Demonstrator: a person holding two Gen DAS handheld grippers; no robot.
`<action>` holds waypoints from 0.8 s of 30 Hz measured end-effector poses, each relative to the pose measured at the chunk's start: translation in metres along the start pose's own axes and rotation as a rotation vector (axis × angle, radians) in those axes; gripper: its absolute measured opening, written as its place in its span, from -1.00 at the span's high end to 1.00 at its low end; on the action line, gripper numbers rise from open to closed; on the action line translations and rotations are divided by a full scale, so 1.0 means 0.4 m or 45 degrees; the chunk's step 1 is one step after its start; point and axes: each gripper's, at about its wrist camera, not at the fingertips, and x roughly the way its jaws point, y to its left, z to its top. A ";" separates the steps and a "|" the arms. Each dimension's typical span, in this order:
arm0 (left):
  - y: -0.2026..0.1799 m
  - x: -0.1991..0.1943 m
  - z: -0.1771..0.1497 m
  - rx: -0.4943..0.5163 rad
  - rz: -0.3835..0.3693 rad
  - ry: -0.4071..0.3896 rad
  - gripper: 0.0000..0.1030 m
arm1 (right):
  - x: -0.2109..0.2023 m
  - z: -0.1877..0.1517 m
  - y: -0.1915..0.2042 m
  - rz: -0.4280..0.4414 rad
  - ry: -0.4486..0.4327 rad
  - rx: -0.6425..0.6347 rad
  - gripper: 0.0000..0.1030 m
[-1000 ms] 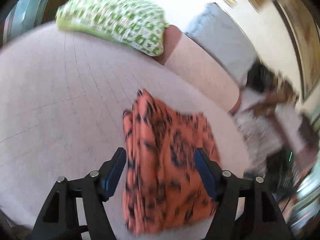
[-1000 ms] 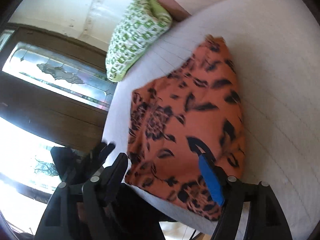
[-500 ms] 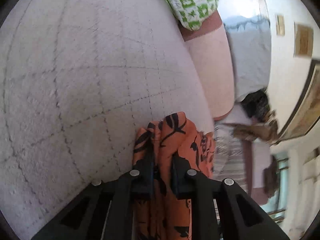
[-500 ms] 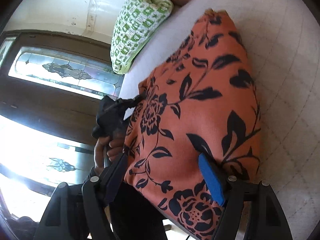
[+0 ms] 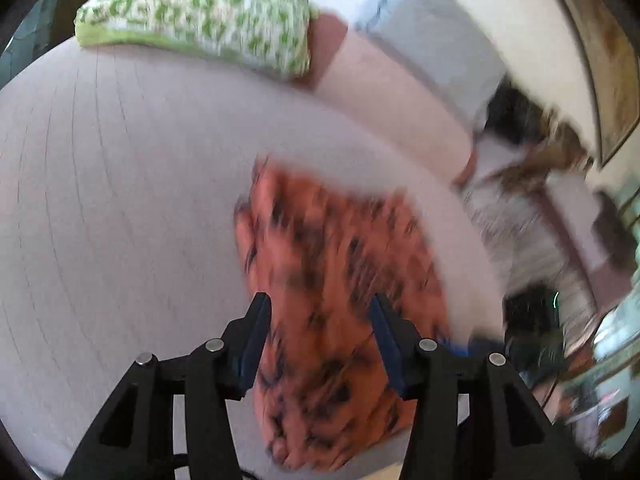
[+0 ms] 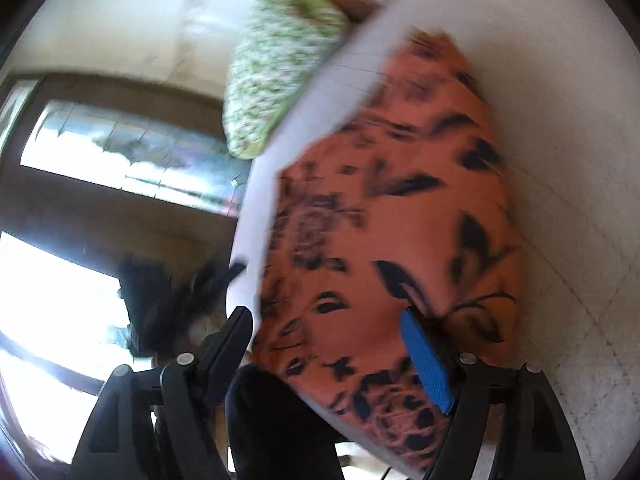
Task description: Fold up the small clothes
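Both grippers (image 5: 318,314) (image 6: 326,330) gape above orange garment (image 5: 336,280).

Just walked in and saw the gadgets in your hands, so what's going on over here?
A person is folding small clothes with a handheld two-finger gripper in each hand. An orange garment with black flowers lies folded on the pale bed cover, near a green-patterned pillow. The left gripper and right gripper both hang open over it, gripping nothing. Both views are blurred by motion, so finer details of the fold are unclear.
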 end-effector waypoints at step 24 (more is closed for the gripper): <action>-0.191 0.156 0.044 0.134 0.309 -0.018 -0.33 | -0.059 0.097 -0.044 -0.284 -0.058 -0.020 0.24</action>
